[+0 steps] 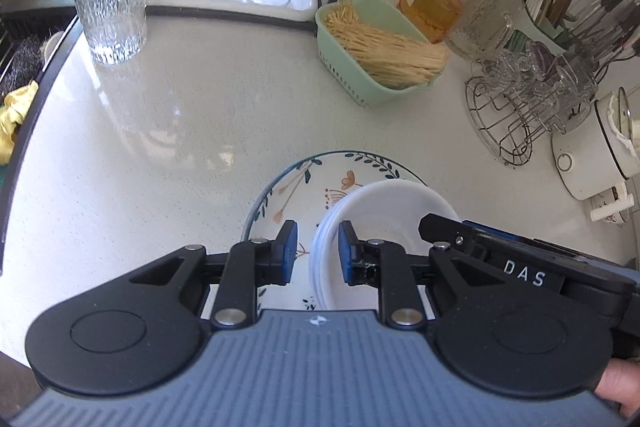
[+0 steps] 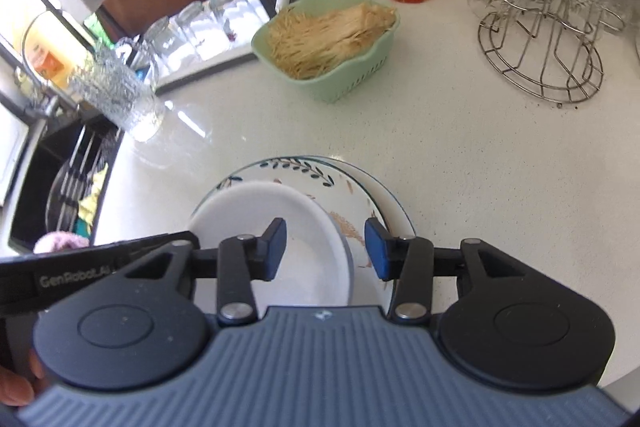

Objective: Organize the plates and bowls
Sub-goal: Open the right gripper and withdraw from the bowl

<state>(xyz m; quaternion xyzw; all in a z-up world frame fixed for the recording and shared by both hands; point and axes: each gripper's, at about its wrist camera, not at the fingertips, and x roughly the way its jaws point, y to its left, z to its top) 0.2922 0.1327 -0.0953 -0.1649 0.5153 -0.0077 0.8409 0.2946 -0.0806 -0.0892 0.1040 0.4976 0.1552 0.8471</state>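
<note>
The white bowl (image 1: 384,211) sits inside the floral plate (image 1: 304,187), pushed off-centre so a crescent of the plate's painted face shows on one side only. Seen through the left wrist camera, the bowl's near rim runs straight between my left gripper (image 1: 318,251) pads; the jaws stand narrow and look clamped across that rim, one pad inside the plate's well, the other inside the bowl. I judge this hand has the bowl.

My right gripper (image 2: 326,247) comes at the same stack from the opposite side. Its jaws stand partly wide, and the bowl's far wall (image 2: 340,255) passes between them without either pad pressing on it: the left-hand pad hangs over the bowl's hollow, the right-hand pad over the plate's exposed crescent (image 2: 360,195). So nothing is held here.

Both stand on the white counter (image 1: 180,115), with the green basket (image 1: 384,47) well ahead of the fingertips. As I read it, the left hand is the one placed to lift the bowl clear.
</note>
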